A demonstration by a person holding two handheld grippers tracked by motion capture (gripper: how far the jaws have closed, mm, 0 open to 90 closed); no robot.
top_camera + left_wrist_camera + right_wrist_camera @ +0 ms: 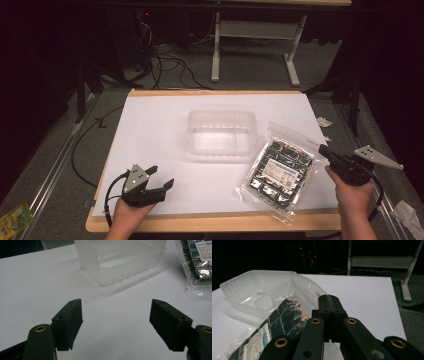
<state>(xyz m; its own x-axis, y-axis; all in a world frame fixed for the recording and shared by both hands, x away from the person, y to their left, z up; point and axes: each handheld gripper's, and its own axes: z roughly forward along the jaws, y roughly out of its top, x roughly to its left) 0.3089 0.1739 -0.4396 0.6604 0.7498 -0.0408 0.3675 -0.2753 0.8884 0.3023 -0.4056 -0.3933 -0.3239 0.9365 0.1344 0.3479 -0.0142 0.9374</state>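
On the white table top we see a translucent rectangular plastic tub near the middle, with a crinkly clear plastic bag of dark square packets just beside its right corner. Our right gripper has its jaws pressed together, pinching the bag's clear upper edge. Our left gripper hovers low at the front left, jaws spread wide apart, holding nothing. Black cables lie on the grey floor beyond.
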